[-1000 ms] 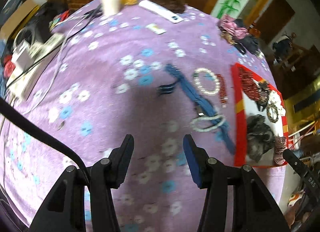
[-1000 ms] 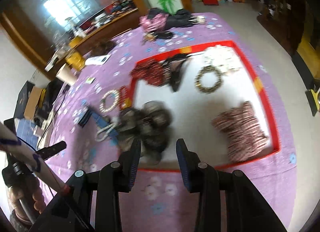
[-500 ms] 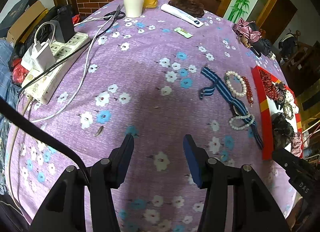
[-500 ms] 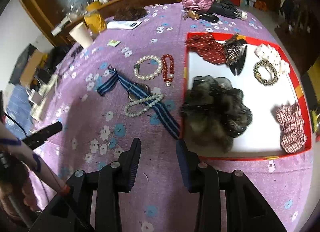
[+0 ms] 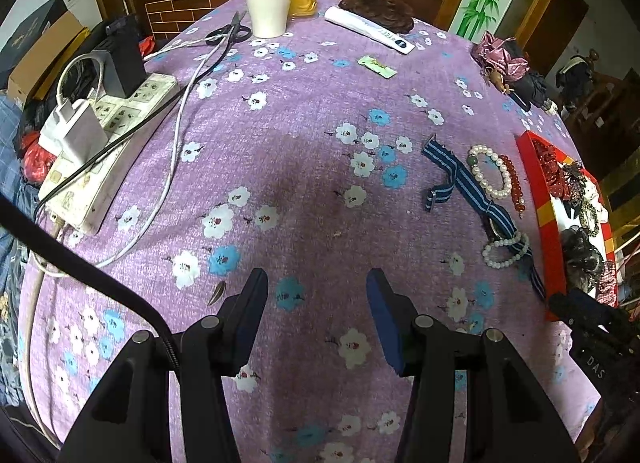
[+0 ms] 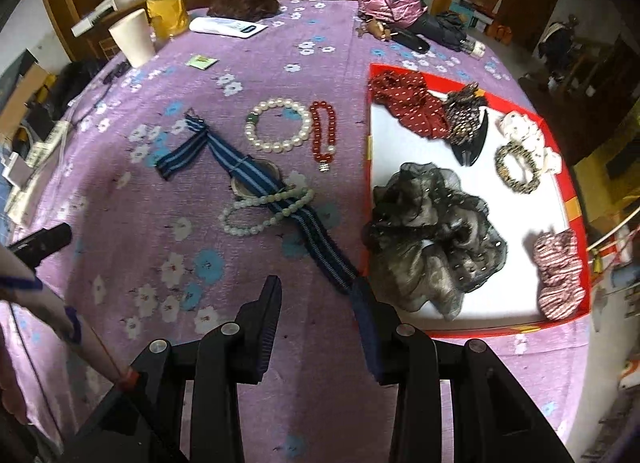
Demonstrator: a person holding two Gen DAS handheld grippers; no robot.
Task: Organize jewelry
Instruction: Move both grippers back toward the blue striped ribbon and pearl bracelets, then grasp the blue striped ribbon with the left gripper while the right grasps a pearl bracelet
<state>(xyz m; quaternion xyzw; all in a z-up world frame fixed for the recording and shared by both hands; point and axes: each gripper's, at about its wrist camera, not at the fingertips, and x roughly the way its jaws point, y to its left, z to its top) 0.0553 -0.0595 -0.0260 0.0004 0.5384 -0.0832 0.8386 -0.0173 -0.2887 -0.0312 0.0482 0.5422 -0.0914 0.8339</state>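
Partly under the striped watch strap (image 6: 256,177), a watch face (image 6: 243,188); both grippers' jaws apart, empty.

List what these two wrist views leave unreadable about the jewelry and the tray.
- Watch face, right wrist view: covered by its striped strap and the pale bead bracelet.
- Tray floor under the big dark scrunchie: hidden.
- Red tray, left wrist view: squeezed at the fisheye edge, contents too small to sort.

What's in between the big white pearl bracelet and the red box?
The red bead bracelet lies between the white pearl bracelet and the red tray; beyond it, bare purple cloth. The right wrist view shows it best.
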